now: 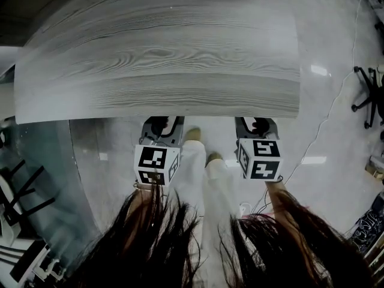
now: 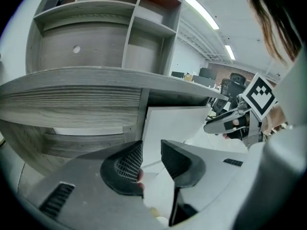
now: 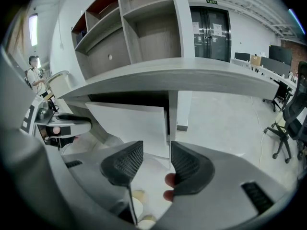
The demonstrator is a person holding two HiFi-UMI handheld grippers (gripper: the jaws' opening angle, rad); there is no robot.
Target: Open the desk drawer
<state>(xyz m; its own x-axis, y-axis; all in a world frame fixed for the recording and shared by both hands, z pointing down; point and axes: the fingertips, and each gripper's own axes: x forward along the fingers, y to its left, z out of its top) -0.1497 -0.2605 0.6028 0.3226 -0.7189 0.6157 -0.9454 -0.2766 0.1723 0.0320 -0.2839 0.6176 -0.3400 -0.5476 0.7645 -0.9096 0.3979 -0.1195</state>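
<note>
Left gripper [image 2: 151, 163] and right gripper [image 3: 156, 164] both released, empty, at the desk [image 1: 156, 59] front edge

1. A grey wood-grain worktop [image 1: 156, 59] fills the upper part.
2. At its near edge, the left gripper [image 1: 161, 126] and the right gripper [image 1: 257, 126] sit side by side, jaws toward it.
3. White-trousered legs [image 1: 204, 179] stand between them on the glossy floor [image 1: 336, 119].
4. Dark hair [image 1: 156, 239] hangs along the bottom.

Off the job, all around me

I am looking at open shelving [image 3: 144, 32] rising ahead, dark double doors [image 3: 210, 32] standing to its right, a black office chair [image 3: 290, 114] sitting on the pale floor [image 3: 230, 123], and strip lights [image 2: 201, 12] glowing overhead.
</note>
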